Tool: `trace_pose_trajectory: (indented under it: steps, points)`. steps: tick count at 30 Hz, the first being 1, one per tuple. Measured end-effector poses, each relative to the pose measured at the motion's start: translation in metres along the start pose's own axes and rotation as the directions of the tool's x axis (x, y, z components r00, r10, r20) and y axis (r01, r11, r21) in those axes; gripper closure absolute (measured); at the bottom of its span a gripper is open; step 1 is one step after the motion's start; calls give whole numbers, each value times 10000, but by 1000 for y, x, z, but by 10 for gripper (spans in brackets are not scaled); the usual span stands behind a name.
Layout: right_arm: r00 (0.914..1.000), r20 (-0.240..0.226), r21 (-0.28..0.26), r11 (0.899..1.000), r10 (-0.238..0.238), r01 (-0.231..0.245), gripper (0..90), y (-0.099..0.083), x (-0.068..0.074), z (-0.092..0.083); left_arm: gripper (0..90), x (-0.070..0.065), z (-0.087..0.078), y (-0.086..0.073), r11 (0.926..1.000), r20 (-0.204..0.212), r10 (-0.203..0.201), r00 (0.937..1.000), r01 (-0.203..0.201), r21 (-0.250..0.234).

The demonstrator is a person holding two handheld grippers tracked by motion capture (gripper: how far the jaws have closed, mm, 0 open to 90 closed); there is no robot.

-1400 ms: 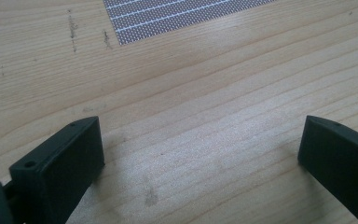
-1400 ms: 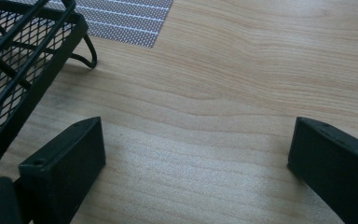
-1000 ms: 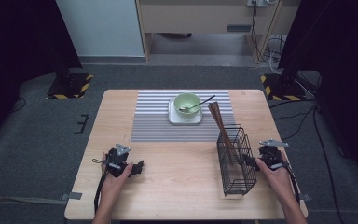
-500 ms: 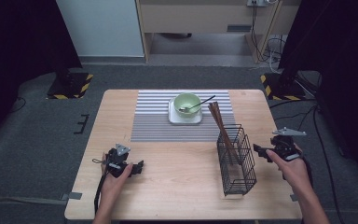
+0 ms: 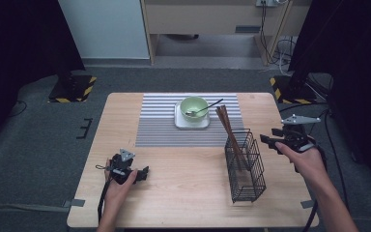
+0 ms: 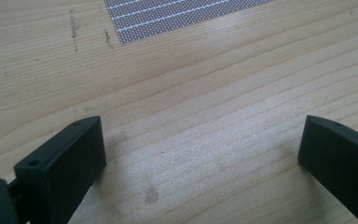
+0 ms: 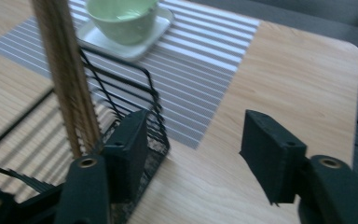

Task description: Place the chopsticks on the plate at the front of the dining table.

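Chopsticks (image 5: 225, 122) are standing bundled in the far end of a black wire basket (image 5: 245, 166), leaning back toward the striped placemat (image 5: 159, 123). Basket sits on the right half of the wooden table (image 5: 188, 188), just in front of the mat's near edge.

Right gripper (image 5: 266, 140) is held up off the table, just to the right of the basket and level with its top rim, pointing left at it. In the right gripper view the jaws have been closing and now stand about half apart with nothing between them, just bare table and mat behind the gap. One jaw overlaps the basket's corner in that view, but I can't tell if it's actually touching the wire.

Left gripper (image 5: 145, 173) is resting near the front left of the table in the person's left hand (image 5: 118, 186), well apart from everything else. Its own view has the jaws spread wide over plain wood, nothing gripped.

Further back on the mat there's a green bowl (image 5: 193, 107) on a white square plate (image 5: 192, 121), with a spoon (image 5: 206, 108) lying in the bowl, handle sticking out to the right
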State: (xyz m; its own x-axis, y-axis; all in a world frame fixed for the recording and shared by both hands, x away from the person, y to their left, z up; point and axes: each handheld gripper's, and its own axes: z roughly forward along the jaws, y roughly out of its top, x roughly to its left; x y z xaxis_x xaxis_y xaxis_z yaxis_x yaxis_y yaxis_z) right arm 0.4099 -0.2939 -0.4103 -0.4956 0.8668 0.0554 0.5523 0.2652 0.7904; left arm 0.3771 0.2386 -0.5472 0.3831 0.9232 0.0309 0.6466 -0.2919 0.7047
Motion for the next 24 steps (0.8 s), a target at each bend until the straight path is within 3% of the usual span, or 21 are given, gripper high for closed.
trace_pose_trajectory:
  steps: [8, 16, 24]
  points:
    - [9973, -646, -428, 9985, -355, 328, 612, 25, 17, 2, 0, 0, -1, -1, 10000, 5, 18, 10000, -18, 10]
    - [9896, -1370, -924, 9952, -441, 316, 776, 39, 29, 8, 0, 0, -1, -1, 10000, 6, 22, 10000, -22, 10]
    - [9813, -1768, -972, 9935, -758, 592, 781, 55, 43, 20, 0, 0, -1, -1, 10000, 2, 26, 10000, -26, 10]
